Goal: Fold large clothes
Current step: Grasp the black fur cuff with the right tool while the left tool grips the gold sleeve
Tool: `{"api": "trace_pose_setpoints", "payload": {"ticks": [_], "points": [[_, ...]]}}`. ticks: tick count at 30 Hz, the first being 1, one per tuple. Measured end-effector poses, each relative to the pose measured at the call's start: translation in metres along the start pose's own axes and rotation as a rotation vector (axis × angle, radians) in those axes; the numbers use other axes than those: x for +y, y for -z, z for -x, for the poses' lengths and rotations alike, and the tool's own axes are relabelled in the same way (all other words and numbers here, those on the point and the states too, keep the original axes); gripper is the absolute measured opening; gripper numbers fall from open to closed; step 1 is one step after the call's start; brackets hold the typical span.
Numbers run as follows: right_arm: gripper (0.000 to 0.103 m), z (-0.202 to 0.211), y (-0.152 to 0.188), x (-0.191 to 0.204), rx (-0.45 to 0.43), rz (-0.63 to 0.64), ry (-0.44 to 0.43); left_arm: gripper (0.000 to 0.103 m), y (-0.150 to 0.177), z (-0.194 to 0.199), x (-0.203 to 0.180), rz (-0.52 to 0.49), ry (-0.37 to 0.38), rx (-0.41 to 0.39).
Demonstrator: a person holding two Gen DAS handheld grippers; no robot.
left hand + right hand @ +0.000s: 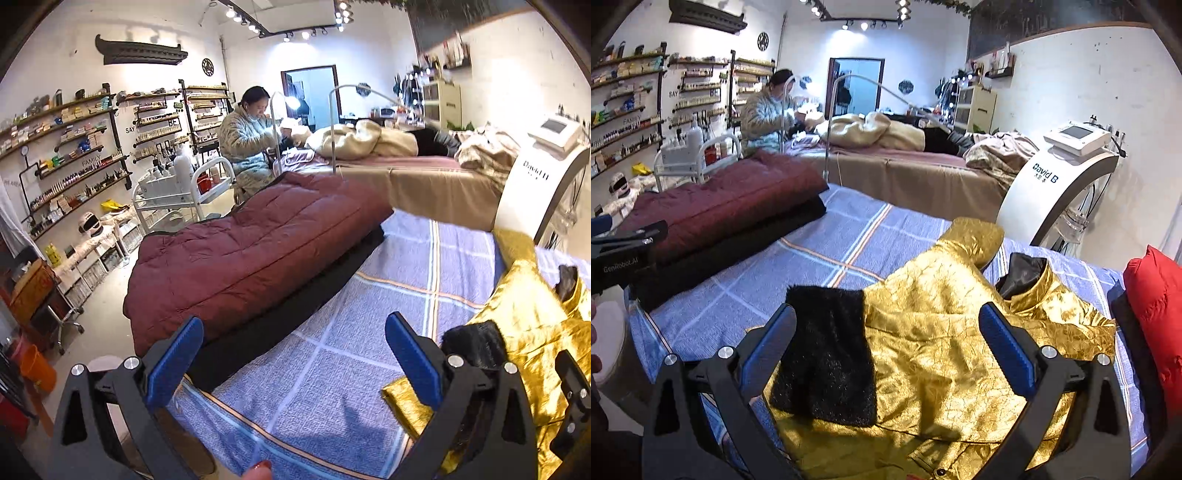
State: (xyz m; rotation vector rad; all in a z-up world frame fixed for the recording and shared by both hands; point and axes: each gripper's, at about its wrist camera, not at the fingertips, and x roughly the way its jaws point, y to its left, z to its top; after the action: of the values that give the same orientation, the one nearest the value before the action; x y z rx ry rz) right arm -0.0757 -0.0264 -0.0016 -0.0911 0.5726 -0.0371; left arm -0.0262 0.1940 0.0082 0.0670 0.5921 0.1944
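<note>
Over the gold jacket (945, 354) spread on the blue plaid bedsheet (738, 295), right gripper (886, 354) hovering level, jaws wide and empty, left gripper (295, 365) left of the jacket above bare sheet, jaws wide, holding nothing, maroon quilted coat (240, 251) folded beyond the jacket's black cuff (827, 354).

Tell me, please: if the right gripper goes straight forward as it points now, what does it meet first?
Most likely the gold jacket on the blue checked sheet. The right gripper has its jaws open above the jacket, its black fuzzy cuff nearest the left jaw. Depth is unclear.
</note>
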Motion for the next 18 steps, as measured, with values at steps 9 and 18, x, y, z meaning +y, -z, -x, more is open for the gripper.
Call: {"api": "trace_pose_setpoints", "payload": {"ticks": [9,18], "points": [[0.097,-0.045,0.017,-0.011,0.33,-0.107,-0.066,0.097,0.023,-0.023,-0.035,-0.119,0.206,0.291],[0.097,-0.073,0.032,0.015,0.412,-0.053,-0.126,0.097,0.032,-0.044,-0.022,-0.135,0.164,0.375]]}}
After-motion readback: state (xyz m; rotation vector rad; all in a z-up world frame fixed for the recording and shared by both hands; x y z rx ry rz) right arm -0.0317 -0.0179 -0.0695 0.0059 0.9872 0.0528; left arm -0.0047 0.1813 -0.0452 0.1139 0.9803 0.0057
